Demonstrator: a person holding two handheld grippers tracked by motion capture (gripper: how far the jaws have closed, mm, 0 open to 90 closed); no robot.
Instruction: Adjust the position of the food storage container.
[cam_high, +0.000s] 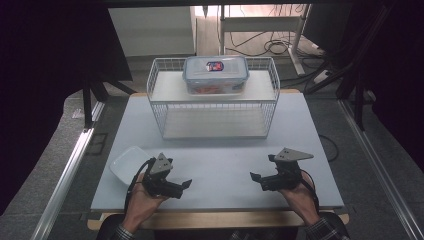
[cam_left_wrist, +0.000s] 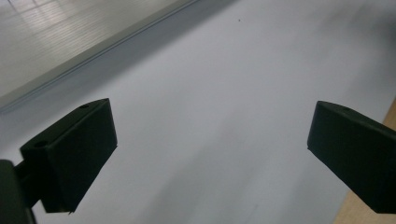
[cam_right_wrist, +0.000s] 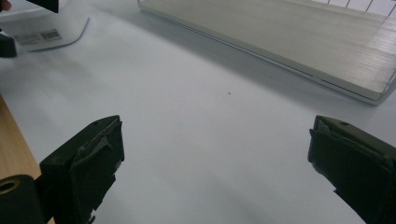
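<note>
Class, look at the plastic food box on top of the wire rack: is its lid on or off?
On. The blue-rimmed lid sits flat over the clear food box atop the wire rack.

The dish (cam_high: 127, 162) is a small white shallow thing, roughly square with rounded corners, sitting flat and right way up on the worktop (cam_high: 220, 165) near its front-left corner. Looks empty. It's just beside the left gripper (cam_high: 186, 185), on its outer side. There's a barcode sticker on it in the right gripper view.
</note>
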